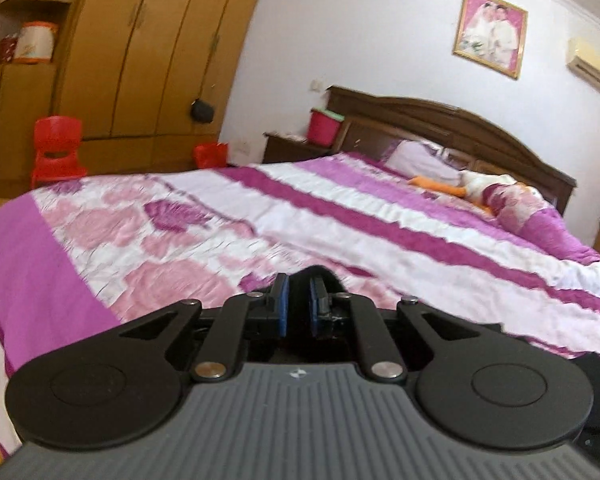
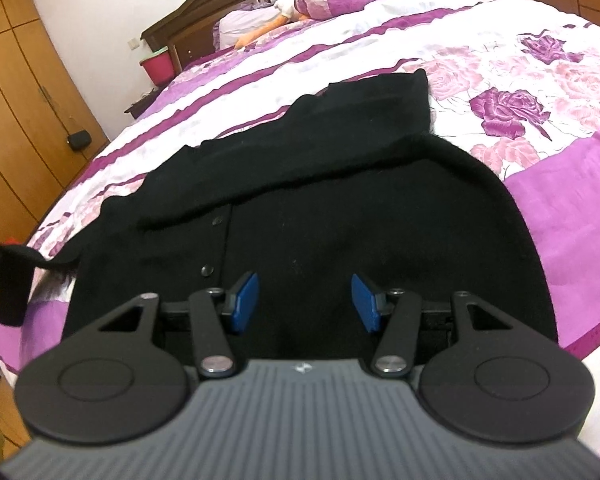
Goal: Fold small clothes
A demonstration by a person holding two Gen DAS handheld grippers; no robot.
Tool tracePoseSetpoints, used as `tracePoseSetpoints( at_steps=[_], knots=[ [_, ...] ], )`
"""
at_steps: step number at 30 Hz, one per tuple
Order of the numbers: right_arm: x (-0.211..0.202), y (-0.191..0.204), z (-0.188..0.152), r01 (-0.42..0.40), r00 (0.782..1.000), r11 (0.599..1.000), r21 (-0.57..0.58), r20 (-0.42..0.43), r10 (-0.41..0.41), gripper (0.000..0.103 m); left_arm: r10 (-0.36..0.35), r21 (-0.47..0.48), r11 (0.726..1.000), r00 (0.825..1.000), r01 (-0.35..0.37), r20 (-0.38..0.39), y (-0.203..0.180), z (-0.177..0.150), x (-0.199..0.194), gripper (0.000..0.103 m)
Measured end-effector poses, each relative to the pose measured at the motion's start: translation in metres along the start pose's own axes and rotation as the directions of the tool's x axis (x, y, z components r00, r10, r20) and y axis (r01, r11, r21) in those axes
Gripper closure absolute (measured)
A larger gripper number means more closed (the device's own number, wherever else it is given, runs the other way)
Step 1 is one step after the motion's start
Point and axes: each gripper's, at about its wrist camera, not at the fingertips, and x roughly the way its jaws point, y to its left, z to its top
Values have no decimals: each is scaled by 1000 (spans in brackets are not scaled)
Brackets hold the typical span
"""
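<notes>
Cardigan (image 2: 320,200): black knit, button-front, spread flat near foot end of bed, directly under R gripper.
Sleeve (image 2: 284,140): one already laid diagonally across chest; prob. a first fold, narrows the shape.
Other sleeve (image 2: 14,280): lifted off bed at far left of R view, cuff hanging down; what holds it not visible there, prob. L gripper, so it can be carried across body next.
Long axis: runs roughly away from R cam toward headboard; hem nearest cam, collar end farther, judged from button placket (image 2: 220,240) line.
Buttons: two visible along placket, facing up, so front side up.
R gripper (image 2: 304,304): jaws wide apart, blue pads clear, nothing between; hovers low over hem area, likely ready to pin or pinch fabric.
L gripper (image 1: 298,304): jaws narrow, pinching dark fabric, black cloth bulging past tips; raised, cam looks across bed.
Bedspread (image 2: 540,80): pink/purple floral, serves as folding surface.
Beyond: pillows (image 1: 424,158) and wooden headboard (image 1: 460,120), wardrobe (image 1: 148,48), red chair (image 1: 56,148).
</notes>
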Motion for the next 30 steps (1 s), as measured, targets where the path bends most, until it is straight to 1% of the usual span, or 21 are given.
tracePoseSetpoints(
  at_steps=[2,5,7,9,11,12,14,16,17,18,19,20,21,23,25,27,30],
  knots=[
    [-1,0,0,-9,1000,1000,1,1,9,49,-43,10,999,999,43,33,-11,7,-7,91],
    [-3,-1,0,-9,1000,1000,2,13,9,49,-124,45,992,991,122,51,-30,17,-15,91],
    [-4,-2,0,-10,1000,1000,6,20,10,49,-154,76,986,987,151,39,-47,21,-17,91],
    [-5,-2,0,-15,1000,1000,11,20,15,49,-154,79,985,988,153,6,-57,21,-15,91],
    [-7,-3,-1,-23,1000,1000,8,21,23,49,-130,79,988,991,133,-38,-63,18,-13,90],
    [-8,-3,-1,-23,1000,1000,4,21,23,49,-113,80,990,992,117,-46,-64,15,-13,89],
    [-8,-3,-2,-18,1000,1000,0,25,18,49,-63,94,993,996,70,-66,-61,8,-14,89],
    [-7,-4,-2,-19,999,1000,0,26,19,49,-26,91,995,995,35,-96,-51,0,-15,88],
    [-7,-4,-2,-22,999,1000,1,26,22,49,-16,78,997,993,26,-119,-43,-4,-17,84],
    [-6,-5,-2,-25,999,1000,3,26,25,49,-8,61,998,990,17,-139,-33,-8,-17,74],
    [-6,-5,-2,-26,999,1000,3,24,26,49,9,39,999,987,-3,-158,-23,-13,-19,68],
    [-5,-5,-2,-25,999,1000,2,22,25,49,35,16,999,984,-33,-173,-13,-18,-20,53],
    [-4,-5,-3,-24,1000,1000,2,21,24,49,65,-5,998,981,-67,-183,-3,-23,-20,42],
    [-2,-5,-3,-21,1000,1000,0,18,21,49,138,-35,988,970,-148,-201,14,-32,-22,37],
    [0,-4,-4,-19,1000,1000,-1,13,19,49,177,-55,979,958,-194,-223,29,-39,-22,35],
    [2,-4,-4,-20,1000,1000,-2,7,20,49,185,-88,973,949,-213,-254,41,-45,-20,34],
    [3,-4,-5,-14,1000,1000,5,3,14,49,171,-148,964,938,-223,-301,53,-56,-10,33]
  ],
)
